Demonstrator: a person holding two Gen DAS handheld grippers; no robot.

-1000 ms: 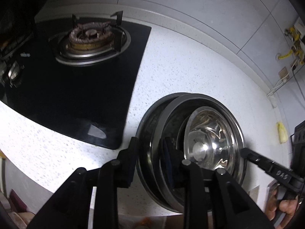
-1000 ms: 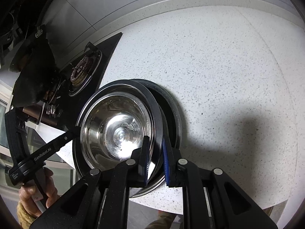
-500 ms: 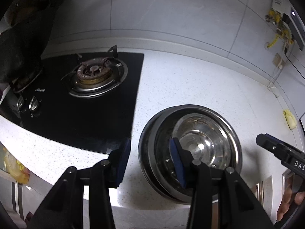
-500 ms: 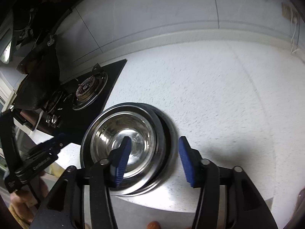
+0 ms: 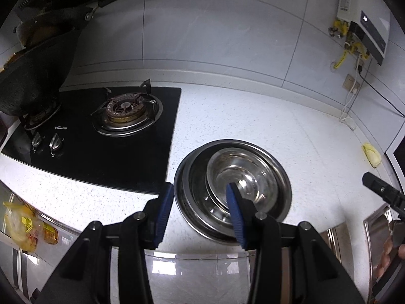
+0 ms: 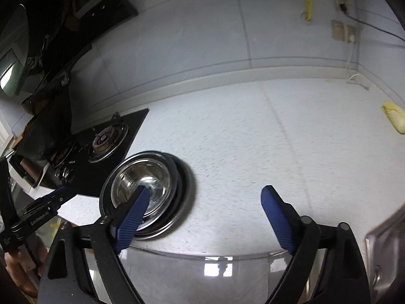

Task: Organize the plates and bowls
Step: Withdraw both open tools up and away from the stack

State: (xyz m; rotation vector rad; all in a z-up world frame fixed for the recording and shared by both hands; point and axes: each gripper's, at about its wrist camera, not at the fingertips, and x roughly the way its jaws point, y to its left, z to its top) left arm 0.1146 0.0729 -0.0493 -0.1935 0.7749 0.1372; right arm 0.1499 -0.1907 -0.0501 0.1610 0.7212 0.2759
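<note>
Steel stack: your round stainless-steel bowl (image 5: pixel 241 174) sits nested in wider, shallow round steel plates (image 5: pixel 200 202), all mirror-bright with dark rolled rims; the stack rests on the counter near its front edge, just beside the hob's right side.
Counter: a white, finely speckled stone worktop (image 5: pixel 265 126) with a smooth rounded front edge and a raised lip along the wall.
Hob: a glossy black glass cooktop (image 5: pixel 114 157) carrying a round, rusty-brown gas burner (image 5: pixel 125 107) in a steel ring, with two small metal knobs (image 5: pixel 46 141) at its front.
Your left gripper (image 5: pixel 200 210): black angular arms with ribbed blue pads, jaws standing part-way apart and clamping nothing; seen from its own camera the pads straddle the near-left rim of the stack, clear above it.
Your right gripper (image 6: pixel 202 215): the same black arms and ribbed blue pads, jaws opening wide, with only bare counter between them; its left pad overlaps the bowl in its own view without touching, and the stack lies to the left of the gap.
Wall: large pale smooth tiles (image 5: pixel 215 38) with thin grout lines.
Yellow lump: a small soft-looking pale yellow object (image 5: pixel 372 154) on the counter at far right, well apart from the stack; you cannot tell what it is.
</note>
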